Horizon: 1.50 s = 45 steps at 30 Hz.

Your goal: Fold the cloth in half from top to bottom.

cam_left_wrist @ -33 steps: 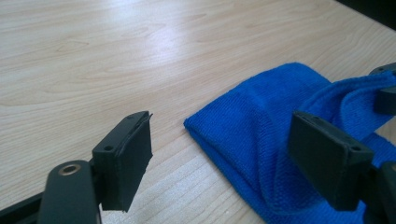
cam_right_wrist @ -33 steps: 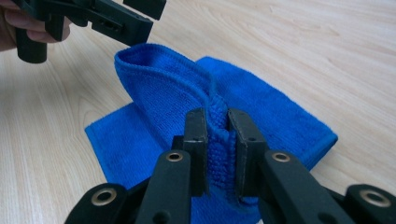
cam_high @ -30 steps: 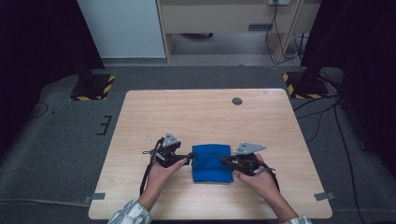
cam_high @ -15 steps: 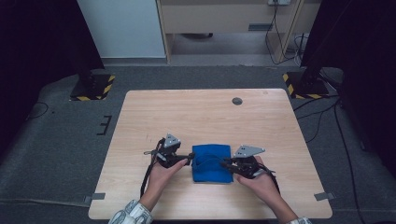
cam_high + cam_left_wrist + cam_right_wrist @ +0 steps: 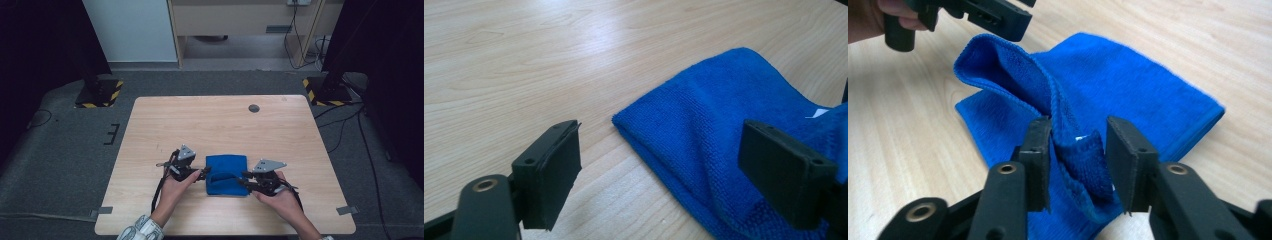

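Note:
A blue folded cloth lies on the wooden table between both hands. My left gripper is at its left edge. Its jaws have just been opening and now stand wide, and the cloth's corner lies between them, untouched by the pads. My right gripper is at the cloth's near right. Its jaws have just been opening too. A lifted fold of the cloth hangs loosely between the pads, which no longer pinch it. The left gripper shows beyond the cloth in the right gripper view.
A small dark round hole sits near the table's far edge. Black cables trail from both grippers toward the near edge. Bare wood stretches to the left of the cloth and beyond it. Dark stands with yellow-black bases stand on the floor past the table's far corners.
The right gripper has crept slightly toward the near edge of the table. The left hand and the cloth stay where they were.

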{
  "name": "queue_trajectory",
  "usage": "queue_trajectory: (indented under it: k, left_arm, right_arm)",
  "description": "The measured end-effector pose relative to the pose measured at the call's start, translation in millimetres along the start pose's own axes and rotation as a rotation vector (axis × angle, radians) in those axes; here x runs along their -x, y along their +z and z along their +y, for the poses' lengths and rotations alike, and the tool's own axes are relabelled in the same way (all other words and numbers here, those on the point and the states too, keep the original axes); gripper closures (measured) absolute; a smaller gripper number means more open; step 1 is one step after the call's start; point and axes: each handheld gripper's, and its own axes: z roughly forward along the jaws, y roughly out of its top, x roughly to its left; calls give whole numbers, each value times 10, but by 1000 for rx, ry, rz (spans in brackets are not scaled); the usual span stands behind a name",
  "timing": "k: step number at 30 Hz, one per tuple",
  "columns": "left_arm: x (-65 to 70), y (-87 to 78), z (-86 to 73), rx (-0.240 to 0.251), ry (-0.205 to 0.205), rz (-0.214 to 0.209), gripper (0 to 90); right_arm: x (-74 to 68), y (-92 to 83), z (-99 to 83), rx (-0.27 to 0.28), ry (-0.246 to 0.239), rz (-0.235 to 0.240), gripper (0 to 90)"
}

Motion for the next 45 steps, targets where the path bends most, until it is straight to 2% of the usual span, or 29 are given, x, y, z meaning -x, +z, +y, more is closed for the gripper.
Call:
queue_trajectory:
  k: [6,12,17,21,25,30,32,37,42,45]
  left_arm:
    - [49,14,0,-6,14,-10,138]
    - [124,3,-18,-6,26,-16,133]
    - [156,3,-32,-6,44,3,148]
    - [167,2,-41,-13,49,12,148]
    - [198,-7,-90,-32,64,25,157]
    - [250,-1,-180,-72,102,37,175]
    - [249,-13,-172,-64,96,35,176]
    - [224,-74,-88,-4,83,38,146]
    - [174,-150,-30,36,84,35,105]
    - [119,-160,-25,24,79,38,78]
  right_arm:
    - [-67,-37,-45,-30,-21,13,580]
    - [-117,-86,-73,-42,-34,16,483]
    - [-103,-104,-42,-4,-47,-31,361]
    - [-51,-64,-39,-4,-37,-87,250]
    - [22,-72,-41,6,-28,-144,220]
    - [108,-124,-49,28,-2,-181,200]
    - [157,-145,-54,35,7,-202,172]
    - [300,-208,-82,36,40,-238,97]
    - [394,-246,-116,37,56,-253,86]
    - [428,-272,-130,28,59,-253,86]
